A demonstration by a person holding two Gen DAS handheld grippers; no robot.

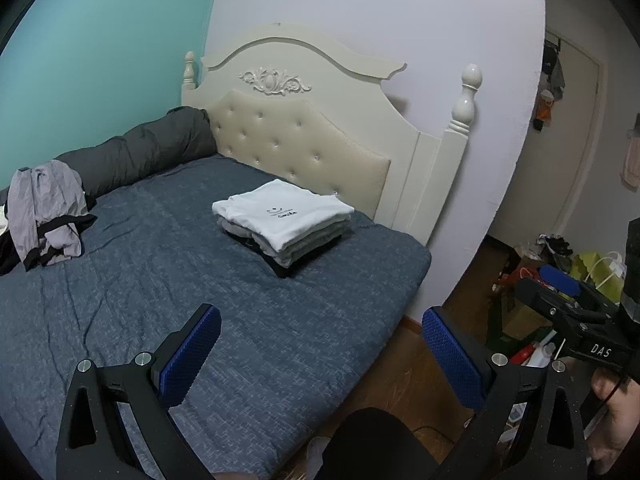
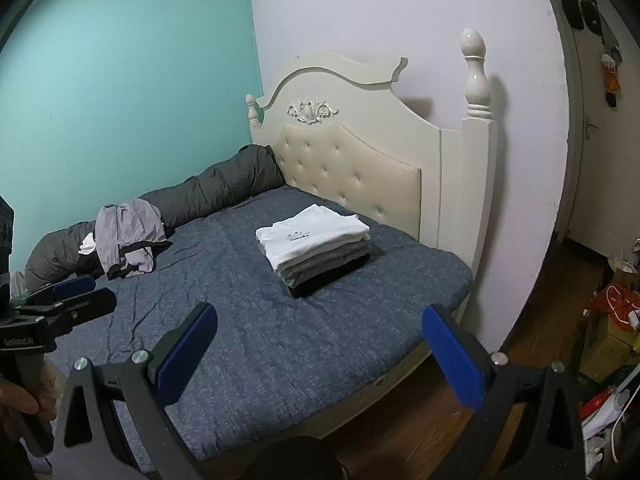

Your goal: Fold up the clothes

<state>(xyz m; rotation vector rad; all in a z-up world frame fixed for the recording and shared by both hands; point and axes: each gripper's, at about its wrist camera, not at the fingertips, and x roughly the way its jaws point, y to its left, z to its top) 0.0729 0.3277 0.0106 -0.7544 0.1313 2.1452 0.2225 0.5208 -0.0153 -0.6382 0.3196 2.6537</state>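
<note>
A stack of folded clothes [image 1: 285, 229] [image 2: 316, 246], white shirt on top, grey and black below, lies on the blue bed cover near the headboard. A crumpled lilac-grey garment with black trim [image 1: 46, 212] [image 2: 128, 236] is heaped at the bed's left side. My left gripper [image 1: 320, 356] hangs open above the bed's near corner, holding nothing. My right gripper [image 2: 320, 356] is also open and empty, held over the bed's near edge. Each gripper shows in the other's view: the right gripper [image 1: 560, 288] at the right edge, the left gripper [image 2: 68, 296] at the left edge.
The bed [image 1: 120, 300] [image 2: 280, 340] has a cream tufted headboard [image 1: 296, 140] [image 2: 352, 164]. A rolled dark grey duvet [image 1: 140, 152] [image 2: 208, 192] runs along the teal wall. Bags and clutter [image 1: 560, 272] [image 2: 612, 320] crowd the wooden floor on the right.
</note>
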